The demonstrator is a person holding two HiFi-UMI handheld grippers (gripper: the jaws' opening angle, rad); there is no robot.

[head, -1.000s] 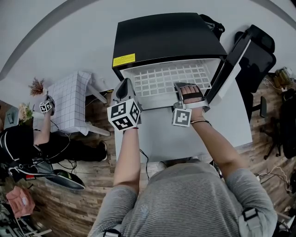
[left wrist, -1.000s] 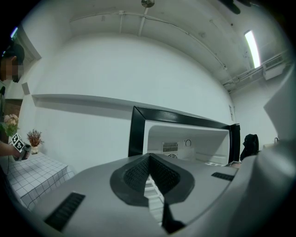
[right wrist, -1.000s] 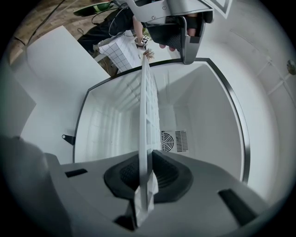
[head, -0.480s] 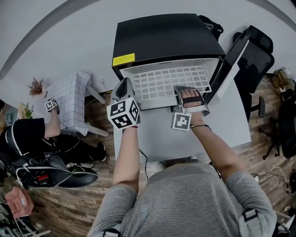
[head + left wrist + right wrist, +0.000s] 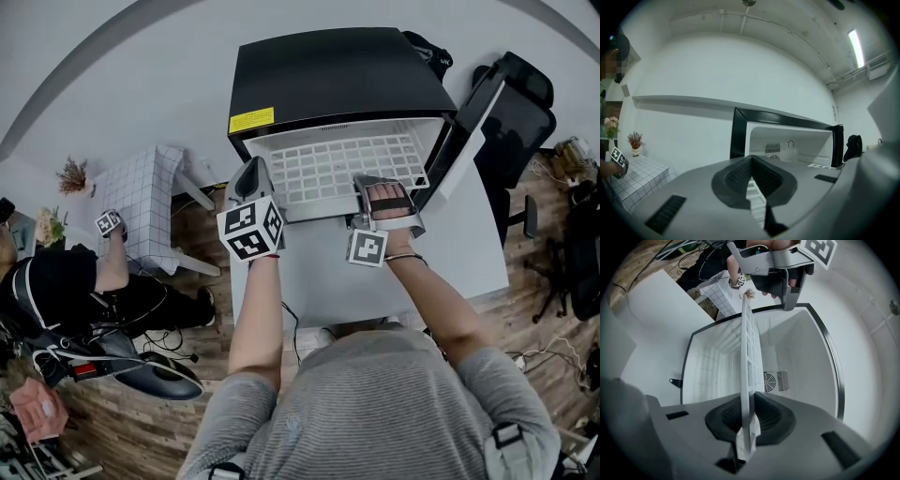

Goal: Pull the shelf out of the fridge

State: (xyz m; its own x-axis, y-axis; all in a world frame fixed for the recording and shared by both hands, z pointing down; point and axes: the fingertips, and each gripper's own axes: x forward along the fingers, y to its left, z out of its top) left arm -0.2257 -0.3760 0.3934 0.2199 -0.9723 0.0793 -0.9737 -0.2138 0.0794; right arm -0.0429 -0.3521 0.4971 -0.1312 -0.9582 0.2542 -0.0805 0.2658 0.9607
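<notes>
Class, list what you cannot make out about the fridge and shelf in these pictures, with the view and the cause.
Head view: shelf's front edge at the right, under the right tool and hand.
Head view: fridge's inside below the shelf, covered by the shelf.
Head view: label's print, too small.
Left gripper view: most of the shelf, behind the shut left tool.

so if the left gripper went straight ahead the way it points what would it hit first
Likely the open fridge: the shut left gripper aims into its cavity just above the white shelf, so maybe the back wall; depth unclear.
</notes>
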